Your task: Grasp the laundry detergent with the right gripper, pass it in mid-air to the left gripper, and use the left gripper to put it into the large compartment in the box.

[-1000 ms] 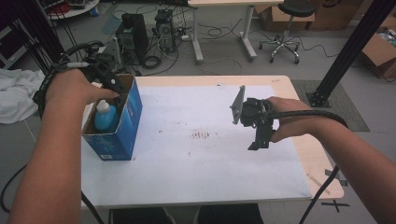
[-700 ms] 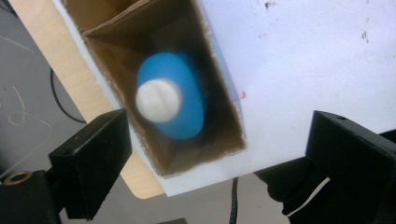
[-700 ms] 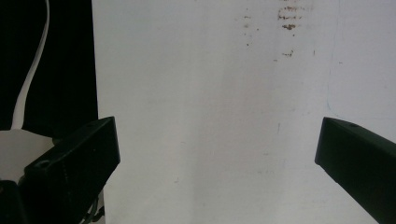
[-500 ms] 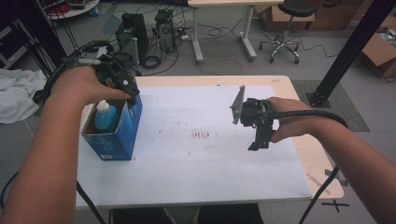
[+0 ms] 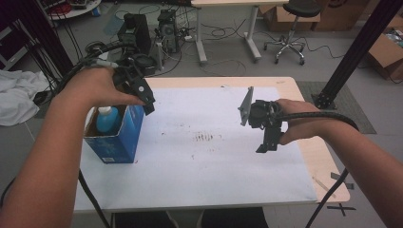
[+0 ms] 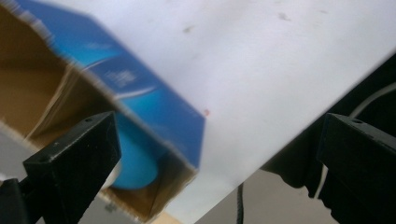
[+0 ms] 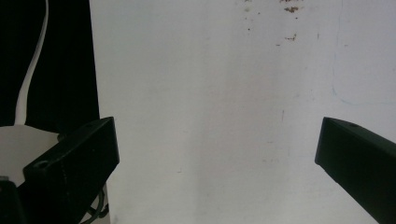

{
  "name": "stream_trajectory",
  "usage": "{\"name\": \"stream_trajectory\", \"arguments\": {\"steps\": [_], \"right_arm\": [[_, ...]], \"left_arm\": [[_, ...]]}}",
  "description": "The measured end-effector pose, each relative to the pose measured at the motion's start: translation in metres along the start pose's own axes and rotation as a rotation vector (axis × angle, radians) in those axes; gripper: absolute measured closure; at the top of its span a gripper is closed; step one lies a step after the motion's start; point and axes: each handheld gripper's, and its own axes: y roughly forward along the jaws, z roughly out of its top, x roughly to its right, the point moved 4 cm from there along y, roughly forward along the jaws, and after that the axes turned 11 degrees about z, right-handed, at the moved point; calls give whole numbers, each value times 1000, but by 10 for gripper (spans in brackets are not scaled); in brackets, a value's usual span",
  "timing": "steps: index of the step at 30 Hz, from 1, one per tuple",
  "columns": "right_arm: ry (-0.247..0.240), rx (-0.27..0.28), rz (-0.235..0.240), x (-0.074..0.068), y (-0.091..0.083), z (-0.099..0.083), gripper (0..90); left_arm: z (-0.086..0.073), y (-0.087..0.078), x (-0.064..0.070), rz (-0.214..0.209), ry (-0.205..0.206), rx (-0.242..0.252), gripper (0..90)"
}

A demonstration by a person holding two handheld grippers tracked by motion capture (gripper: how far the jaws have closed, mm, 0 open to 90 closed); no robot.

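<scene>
Standing at nine o'clock, your one box (image 5: 116, 137) holds one bottle (image 5: 107, 119); both tongs, left (image 5: 147, 102) and right (image 5: 266, 142), are released.

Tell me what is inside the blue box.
Inside the blue box stands a blue bottle with a white cap. Its lower part and the box's floor are hidden by the walls. The left gripper hovers open above.
</scene>
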Motion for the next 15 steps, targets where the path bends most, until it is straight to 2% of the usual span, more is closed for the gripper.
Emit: {"name": "stream_trajectory", "arguments": {"steps": [3,4,5,6,7,8,9,10,11,13,15], "right_arm": [[3,-6,1,0,-1,-1,0],[2,-8,1,0,-1,-1,0],[5,-9,2,0,-1,-1,0],[5,-11,3,0,-2,-1,0],[4,-15,2,1,-2,-1,0],[7,-16,2,1,-2,-1,0],[8,-16,2,0,-3,0,0],[8,-16,2,0,-3,0,0],[8,-16,2,0,-3,0,0],[11,-14,2,0,-4,0,0],[13,-17,4,0,-4,0,0]], "left_arm": [[4,1,11,-20,99,22,1],[4,1,11,-20,99,22,1],[5,3,15,-31,129,21,1],[6,5,22,-32,185,21,1],[7,6,25,-35,216,22,1],[7,6,25,-35,216,22,1],[7,7,31,-42,280,33,1],[7,7,34,-47,313,40,1],[7,7,34,-47,313,40,1],[7,8,43,-62,385,56,1],[7,9,49,-66,431,57,1]]}}
